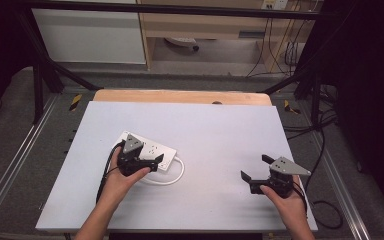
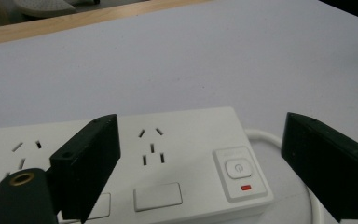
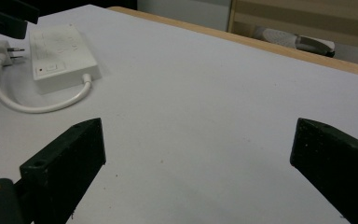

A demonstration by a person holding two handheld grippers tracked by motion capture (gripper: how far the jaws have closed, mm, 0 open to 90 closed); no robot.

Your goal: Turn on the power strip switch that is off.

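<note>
A white power strip (image 1: 155, 150) lies on the left half of the white tabletop (image 1: 215, 130), with its short white cable (image 1: 179, 175) curling in a loop back to its plug (image 3: 2, 49). My left gripper (image 1: 147, 156) hovers open over the strip's switch end. In the left gripper view, my left gripper (image 2: 200, 140) has its jaws standing wide on either side of a socket and the power button (image 2: 237, 169), touching nothing. My right gripper (image 1: 256, 167) is open and holds nothing above bare table at the right. In its own view, the right gripper (image 3: 200, 149) looks toward the strip (image 3: 63, 56).
A wooden strip (image 1: 180, 96) runs along the table's far edge. Black frame posts (image 1: 39, 85) flank the table. Loose cables (image 1: 325, 150) lie on the floor at the right. A cabinet (image 1: 205, 30) stands behind the table.
</note>
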